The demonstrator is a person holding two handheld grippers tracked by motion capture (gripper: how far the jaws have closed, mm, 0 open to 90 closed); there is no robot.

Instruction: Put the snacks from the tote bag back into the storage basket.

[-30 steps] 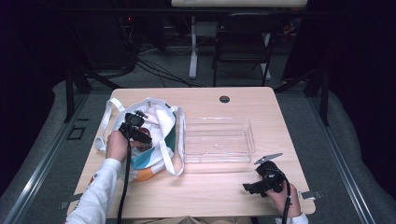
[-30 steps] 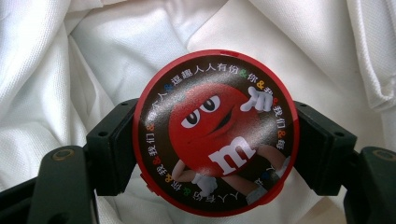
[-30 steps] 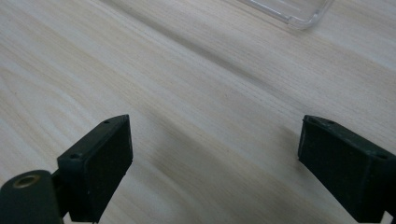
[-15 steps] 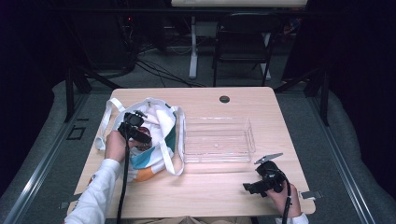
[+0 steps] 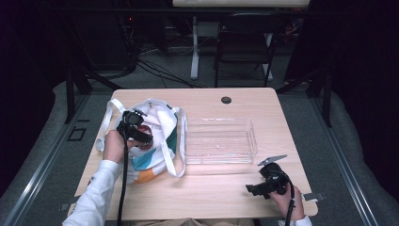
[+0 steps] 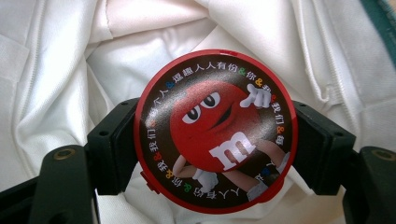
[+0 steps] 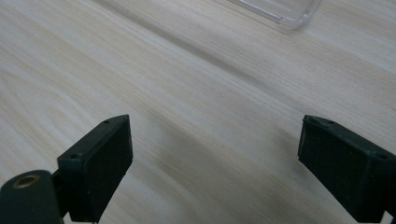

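High view shows the left gripper [image 5: 141, 135] over the open mouth of the bag [image 5: 162, 141], which lies at the left part of the table [image 5: 207, 197]. Between its jaws sits a round red tin [image 5: 146, 139]. In the left gripper view the tin [image 6: 215, 131] is clamped at two opposite points of its rim, one black pad on each side, and its printed lid faces the camera. Below it there is only the white lining of the bag [image 6: 70, 70], so the tin seems lifted a little from the cloth, though I cannot say how much.

The clear tray [image 5: 220, 141] stands just beside the bag, on the side toward the right hand. This is the relation that matters: from the tin, the tray lies straight across, over the near edge of the bag, and its long axis runs left to right on the table. I judge the tin is to go there, and the left gripper is clearly the nearer one.

The right gripper [image 5: 256, 188] rests at the front right corner, apart from the tray. In the right gripper view its jaws stand wide apart with nothing between them, above bare wood, and a corner of the tray [image 7: 285, 11] shows at the top.
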